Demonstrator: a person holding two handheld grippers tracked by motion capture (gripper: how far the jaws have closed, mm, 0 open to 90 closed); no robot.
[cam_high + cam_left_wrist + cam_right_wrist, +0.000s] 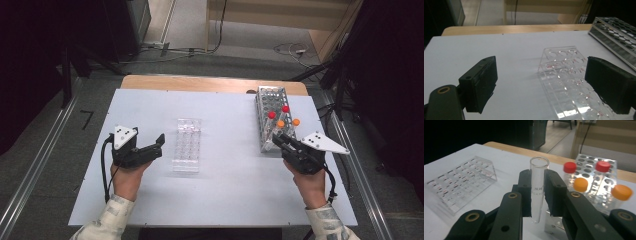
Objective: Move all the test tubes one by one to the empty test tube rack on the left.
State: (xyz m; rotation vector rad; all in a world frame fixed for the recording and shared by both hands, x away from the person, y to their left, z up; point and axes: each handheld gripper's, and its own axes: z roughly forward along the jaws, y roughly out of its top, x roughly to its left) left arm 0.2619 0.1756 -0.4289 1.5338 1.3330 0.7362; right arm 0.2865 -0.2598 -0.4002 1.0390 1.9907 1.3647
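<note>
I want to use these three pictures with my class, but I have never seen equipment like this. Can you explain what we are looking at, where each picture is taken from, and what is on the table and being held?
A person sits at a white table and holds a black two-jaw hand tool in each hand. The wide picture is taken from above. The other two come from small cameras riding on each tool, looking along its jaws.

The left claw is open and holds nothing; it is beside a clear plastic tray with rows of round holes. The right claw is shut on a clear, uncapped glass test tube, held upright.

Near the right claw stands a metal rack of round holes holding four tubes, two with red caps and two with orange caps.
</note>
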